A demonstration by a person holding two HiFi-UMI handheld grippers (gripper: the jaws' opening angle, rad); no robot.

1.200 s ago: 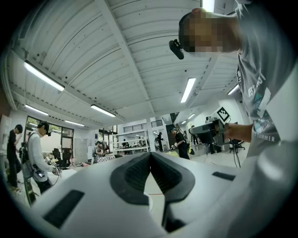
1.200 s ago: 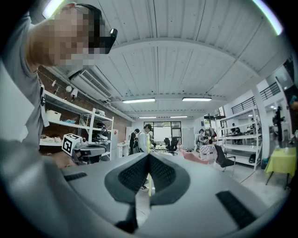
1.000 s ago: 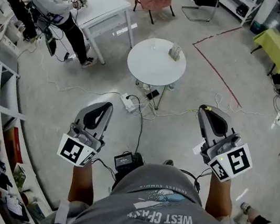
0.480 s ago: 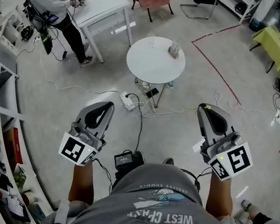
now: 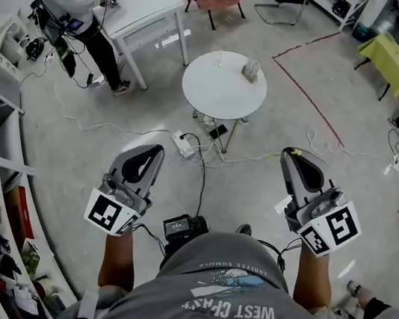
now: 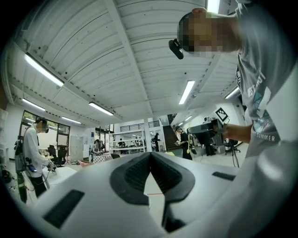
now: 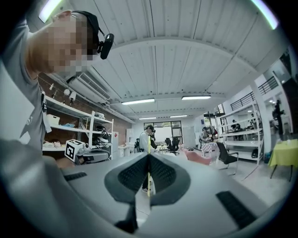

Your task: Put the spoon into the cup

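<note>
Left gripper closed; right gripper clamps a thin yellow strip, clear only in its view. Small items top the round white table, well ahead

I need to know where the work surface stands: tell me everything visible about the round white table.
The round white table has a smooth, plain circular top on thin legs. It stands upright on the grey floor, well ahead of the person. Near its far edge sit a small clear vessel and a small boxy holder. Cables and a power strip lie by its foot.
</note>
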